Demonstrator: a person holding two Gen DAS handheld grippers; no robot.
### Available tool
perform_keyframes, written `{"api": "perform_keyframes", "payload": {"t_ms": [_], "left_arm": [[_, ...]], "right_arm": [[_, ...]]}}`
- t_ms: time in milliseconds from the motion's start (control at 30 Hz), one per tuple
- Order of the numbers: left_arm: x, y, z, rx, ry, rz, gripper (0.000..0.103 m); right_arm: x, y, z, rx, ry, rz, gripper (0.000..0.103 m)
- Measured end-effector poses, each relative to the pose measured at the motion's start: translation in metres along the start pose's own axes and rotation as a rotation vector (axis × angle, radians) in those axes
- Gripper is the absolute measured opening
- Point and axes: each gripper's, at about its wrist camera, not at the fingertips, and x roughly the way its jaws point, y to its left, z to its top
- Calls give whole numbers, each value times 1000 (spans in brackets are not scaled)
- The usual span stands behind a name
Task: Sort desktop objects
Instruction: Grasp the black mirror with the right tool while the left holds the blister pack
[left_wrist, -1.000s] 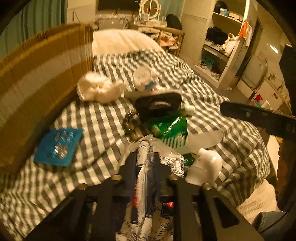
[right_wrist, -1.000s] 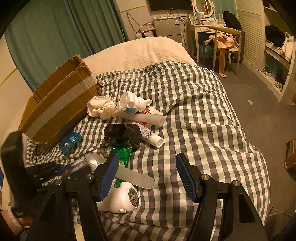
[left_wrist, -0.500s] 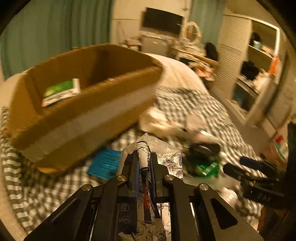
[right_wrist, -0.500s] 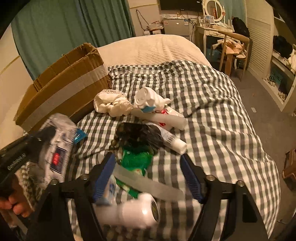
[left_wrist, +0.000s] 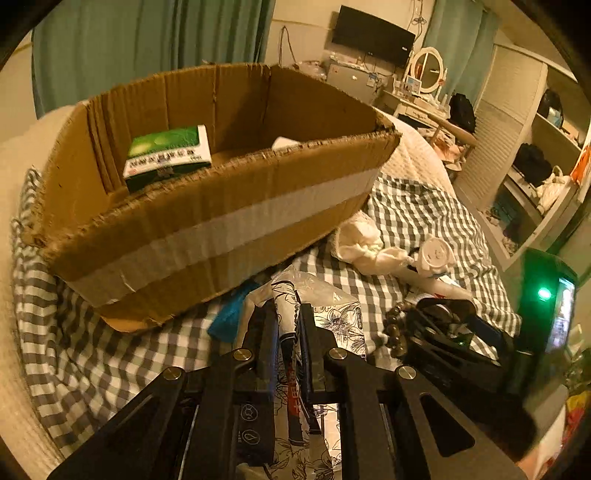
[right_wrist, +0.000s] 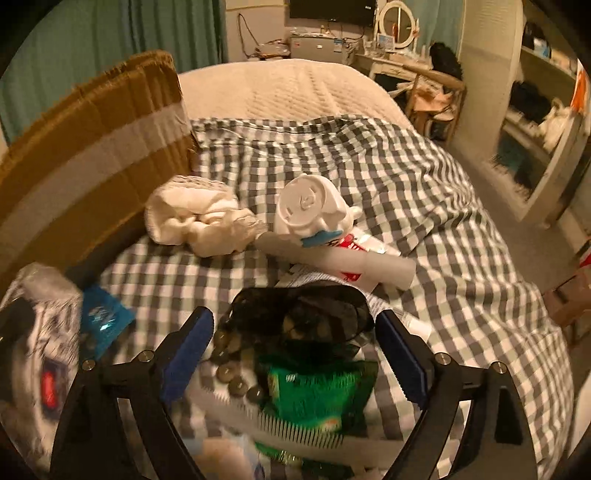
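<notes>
sorting is barely begun: left gripper jaws pinch a tissue pack near the box; right gripper jaws spread over bed clutter.

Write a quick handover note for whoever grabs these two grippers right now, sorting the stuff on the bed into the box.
Left gripper: shut on a floral packet, short of the box.
Right gripper: open, over the black pouch, beads and green packet.
Done: a green carton is in the box.
Left: drop the floral packet in; then the white cloth, tube and blue packet.
</notes>
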Motion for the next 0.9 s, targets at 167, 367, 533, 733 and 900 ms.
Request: {"api": "perform_keyframes", "payload": {"t_ms": [167,367,533,733,900], "left_arm": [[2,0,0,-8,11,-10,10],[3,1,-3,-7,11,-3,10],[-5,0,-1,-7,-11,-18,10],[-25,1,-1,-6,-56,-60,10],[-44,3,6,-3,-96,-99,10]], "right_arm": [[8,2,6,4,14,-42,83],[-13,-12,1,47,0,123,82],[-52,-22,9,39,-38,191,82],[-100,-33,22,81,-79,251,81],[-130,-34,24,84,-89,272,81]]}}
